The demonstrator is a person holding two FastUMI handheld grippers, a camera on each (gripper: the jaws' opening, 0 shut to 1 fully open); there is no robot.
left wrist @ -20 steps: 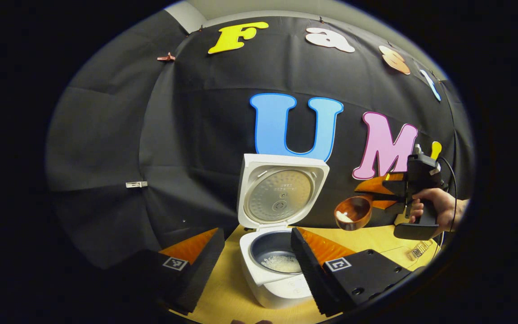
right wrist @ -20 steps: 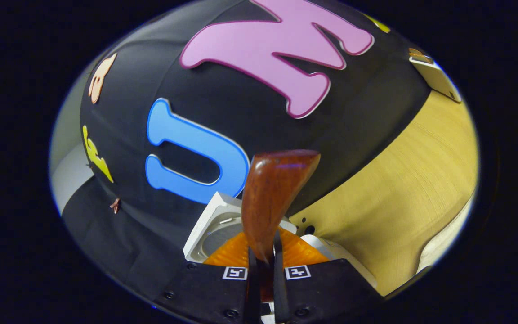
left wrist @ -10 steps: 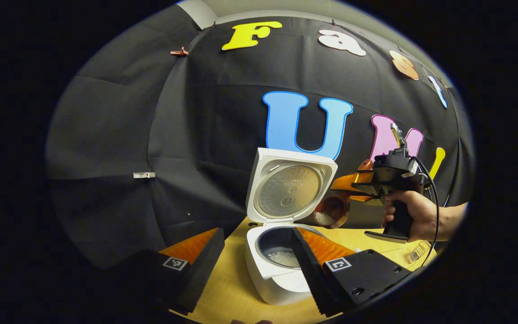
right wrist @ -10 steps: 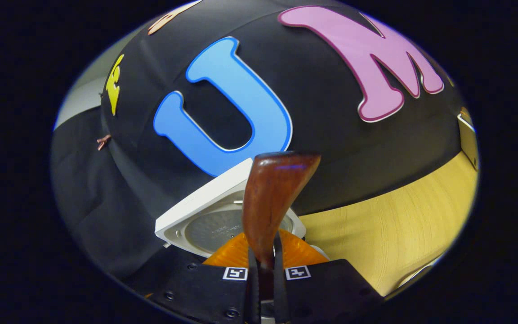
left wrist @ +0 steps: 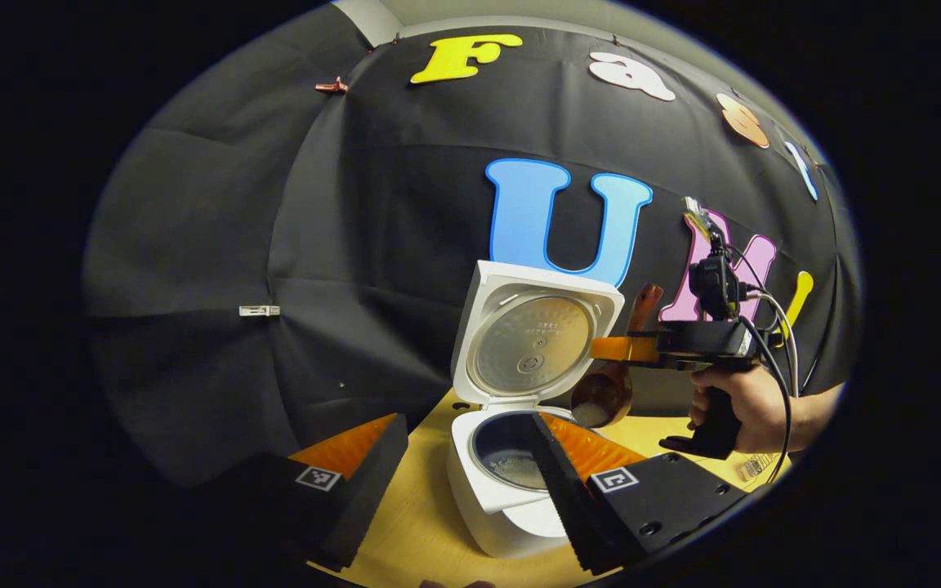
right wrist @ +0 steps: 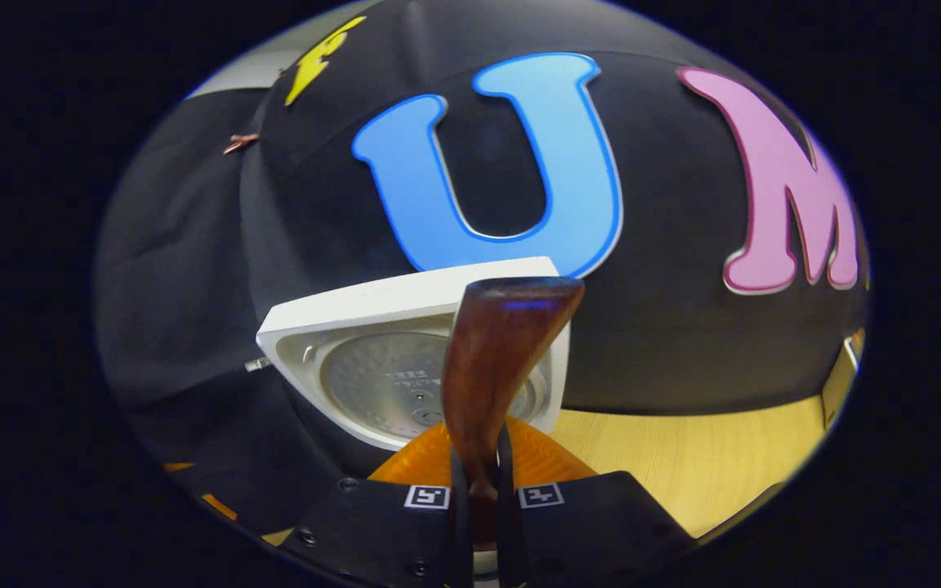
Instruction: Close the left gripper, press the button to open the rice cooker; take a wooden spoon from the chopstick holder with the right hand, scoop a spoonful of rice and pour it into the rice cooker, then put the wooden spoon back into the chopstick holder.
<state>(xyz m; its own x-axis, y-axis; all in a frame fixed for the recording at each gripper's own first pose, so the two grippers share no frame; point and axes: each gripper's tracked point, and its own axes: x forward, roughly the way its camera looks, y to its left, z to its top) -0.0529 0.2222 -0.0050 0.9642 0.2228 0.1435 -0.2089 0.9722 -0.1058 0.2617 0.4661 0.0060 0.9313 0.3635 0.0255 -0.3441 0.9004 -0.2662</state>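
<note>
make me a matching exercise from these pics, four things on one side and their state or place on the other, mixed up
Things:
1. white rice cooker lid
2. brown wooden spoon
3. left gripper
4. grey inner pot of the rice cooker

States or places:
A. open, holding nothing
B. swung up, standing open
C. holds some white rice at its bottom
D. clamped between the right gripper's fingers

Pairs: 1-B, 2-D, 3-A, 4-C
</note>
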